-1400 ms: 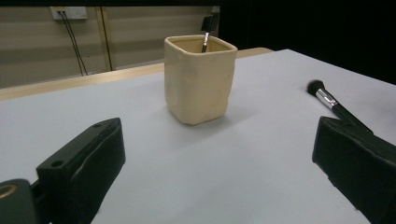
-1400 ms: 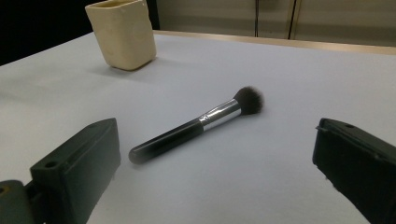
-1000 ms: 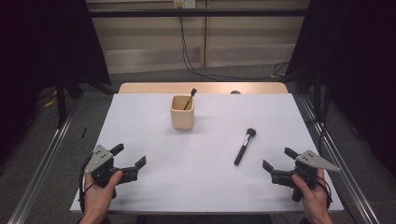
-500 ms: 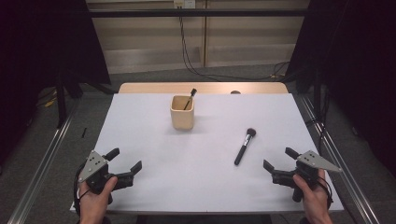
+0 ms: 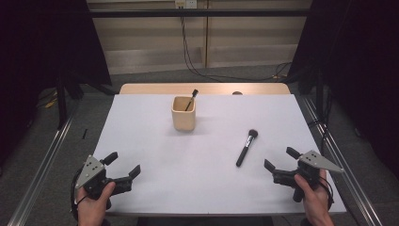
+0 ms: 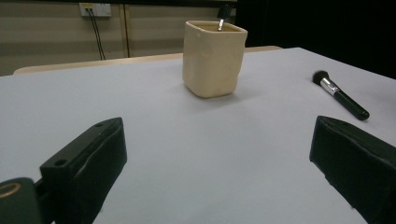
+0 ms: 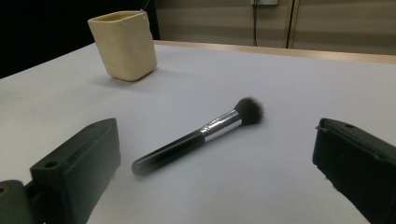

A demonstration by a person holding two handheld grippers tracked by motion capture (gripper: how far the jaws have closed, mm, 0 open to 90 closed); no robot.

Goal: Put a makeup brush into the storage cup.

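Makeup brush (image 5: 246,147) flat; right hand-held gripper (image 5: 280,164) near, jaws spread.

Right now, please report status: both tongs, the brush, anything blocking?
Left tongs open, empty. Right tongs open, empty, facing makeup brush. Brush flat on table, untouched. Cup stands apart; path clear.

Black jaws, grey three-cornered plates

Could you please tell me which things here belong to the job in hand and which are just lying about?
Job in hand: makeup brush lying on the table; beige cup already holding a small brush; right gripper, open, nearest the makeup brush.

Lying about: wall cables; left gripper, open, idle.
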